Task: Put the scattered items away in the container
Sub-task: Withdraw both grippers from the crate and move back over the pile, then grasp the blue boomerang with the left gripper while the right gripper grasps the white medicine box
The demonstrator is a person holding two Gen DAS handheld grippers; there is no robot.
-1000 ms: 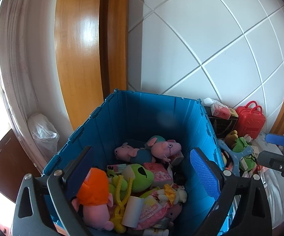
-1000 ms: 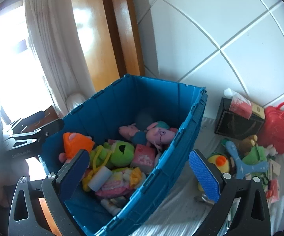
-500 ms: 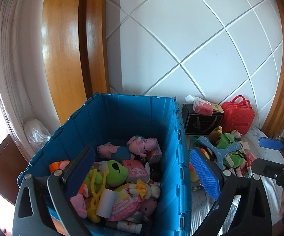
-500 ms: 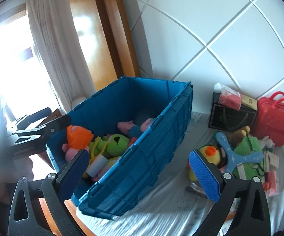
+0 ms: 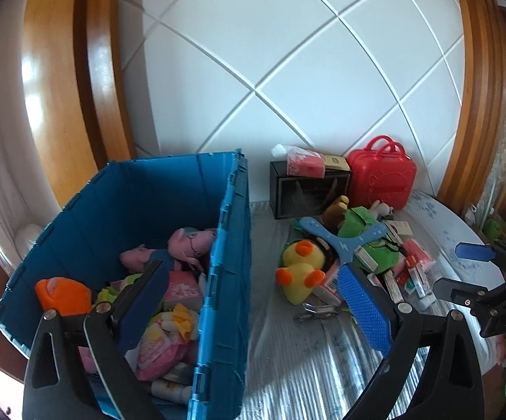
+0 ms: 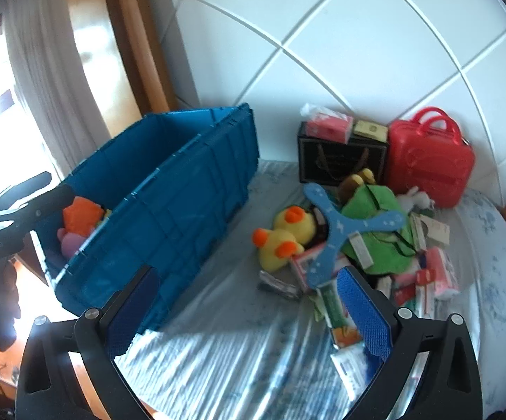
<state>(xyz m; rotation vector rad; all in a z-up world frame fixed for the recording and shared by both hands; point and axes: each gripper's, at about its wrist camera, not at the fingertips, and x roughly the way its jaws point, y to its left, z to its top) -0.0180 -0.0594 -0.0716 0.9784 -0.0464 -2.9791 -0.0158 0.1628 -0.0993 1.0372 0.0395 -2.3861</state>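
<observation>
Two empty claws, both spread wide, hover between drop-offs: the left gripper (image 5: 253, 301) straddles the near wall of the blue crate (image 5: 231, 255), and the right gripper (image 6: 249, 311) hangs over the bedsheet. I judge the next move is reaching ahead and right to the scattered pile. The crate, ahead-left of the right claw, holds pink pig plushies (image 5: 182, 245) and an orange toy (image 5: 63, 295). Waiting ahead: a blue boomerang (image 6: 337, 231), then a yellow duck plush (image 6: 284, 238).

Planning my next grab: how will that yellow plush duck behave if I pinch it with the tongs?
The yellow plush duck looks soft and stuffed, so it should squash and grip easily. It is probably light. Lying slumped on the sheet against the blue boomerang, it may flop and nudge it.
</observation>
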